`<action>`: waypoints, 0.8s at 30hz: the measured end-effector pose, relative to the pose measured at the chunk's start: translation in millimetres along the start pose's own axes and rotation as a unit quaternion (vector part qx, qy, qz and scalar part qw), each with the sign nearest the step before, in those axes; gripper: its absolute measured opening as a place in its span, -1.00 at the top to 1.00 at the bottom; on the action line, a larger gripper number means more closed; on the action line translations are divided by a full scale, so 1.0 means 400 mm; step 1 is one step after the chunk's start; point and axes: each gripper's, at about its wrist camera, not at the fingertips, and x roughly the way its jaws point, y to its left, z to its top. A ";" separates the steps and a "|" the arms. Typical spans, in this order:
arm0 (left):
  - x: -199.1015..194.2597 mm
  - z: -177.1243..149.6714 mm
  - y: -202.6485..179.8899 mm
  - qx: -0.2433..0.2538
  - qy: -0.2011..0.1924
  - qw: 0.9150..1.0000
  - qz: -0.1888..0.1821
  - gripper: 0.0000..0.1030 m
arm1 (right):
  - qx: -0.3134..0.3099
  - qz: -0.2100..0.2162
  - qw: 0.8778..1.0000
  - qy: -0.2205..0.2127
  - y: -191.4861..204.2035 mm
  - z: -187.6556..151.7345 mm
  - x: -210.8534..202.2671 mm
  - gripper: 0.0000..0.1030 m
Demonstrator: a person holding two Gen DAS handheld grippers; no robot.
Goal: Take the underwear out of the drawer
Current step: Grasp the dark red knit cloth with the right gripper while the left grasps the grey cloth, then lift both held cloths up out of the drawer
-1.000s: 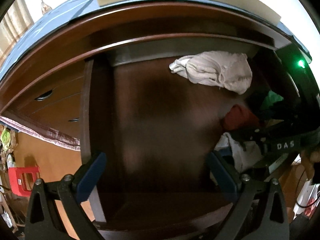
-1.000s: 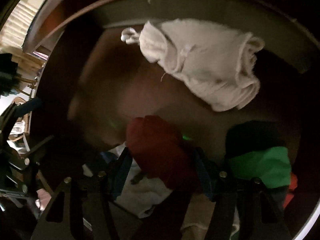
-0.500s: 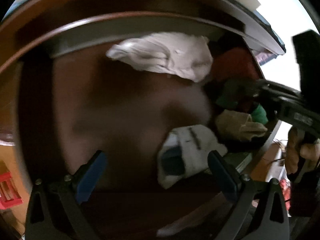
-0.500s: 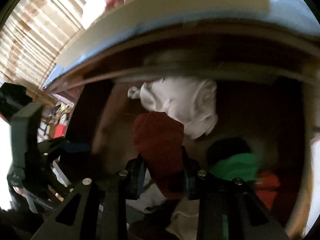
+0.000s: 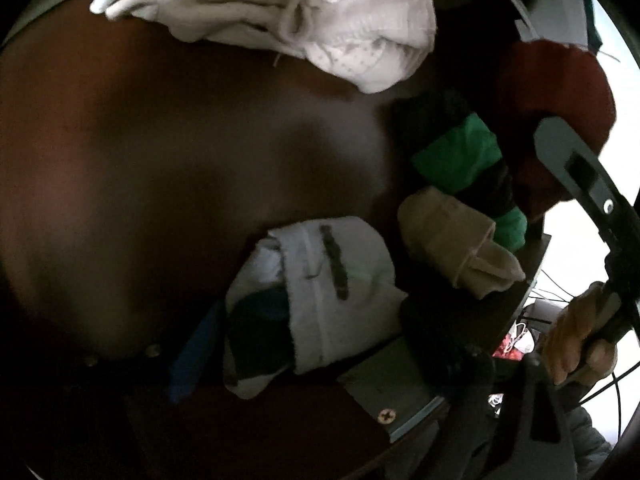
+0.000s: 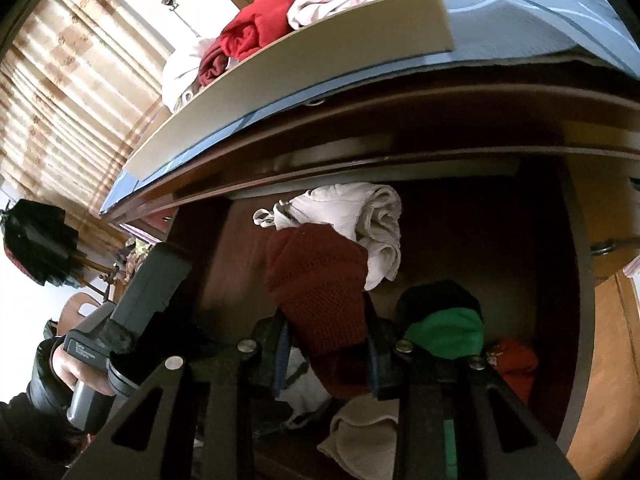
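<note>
Writing: small label on L gripper body (image 6: 86, 350), seen from right wrist cam, too small to read. No other legible text in either view.

R gripper (image 6: 326, 344): clenched on dark red knit underwear (image 6: 320, 292), both blue-padded fingers (image 6: 282, 354) pressed against the cloth. Garment sticks up and fwd from the pads, lifted above the drawer (image 6: 576, 280) contents. In left wrist cam the same red piece (image 5: 556, 92) sits at upper right, above the drawer's right edge, w/ R gripper arm (image 5: 580, 176) across it and the person's R hand (image 5: 576, 344) on the handle below.

L gripper: fingers not visible in its own cam, too dark at bottom of frame; from right cam only the body and the hand (image 6: 66, 364) show. Cannot tell if released or clenched.

Left in drawer: white bundle (image 5: 288, 20) at back; green/black piece (image 5: 460, 156) right side; beige piece (image 5: 452, 240) just in front of it; white-and-blue folded piece (image 5: 316, 300) near front wall. Right cam also shows a red-orange item (image 6: 516, 364) at far right, beside the green one (image 6: 444, 332).

Around: light tray (image 6: 304, 68) on the blue-covered top (image 6: 520, 12) above the drawer, holding red garment (image 6: 248, 36) and pale pink/white ones (image 6: 324, 0). Striped curtain (image 6: 72, 92) to left. Cabinet top overhangs the drawer's back portion.
</note>
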 end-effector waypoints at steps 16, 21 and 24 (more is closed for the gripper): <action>-0.024 -0.063 -0.041 0.045 -0.126 0.991 0.005 0.66 | 0.024 -0.032 0.999 -0.021 -0.039 -0.039 -0.027 0.36; -0.035 -0.080 -0.035 0.039 -0.137 0.990 -0.002 0.66 | 0.021 -0.036 0.999 -0.021 -0.030 -0.045 -0.034 0.36; -0.064 -0.088 -0.028 0.035 -0.155 0.987 0.004 0.66 | 0.020 -0.036 0.999 -0.020 -0.023 -0.051 -0.034 0.36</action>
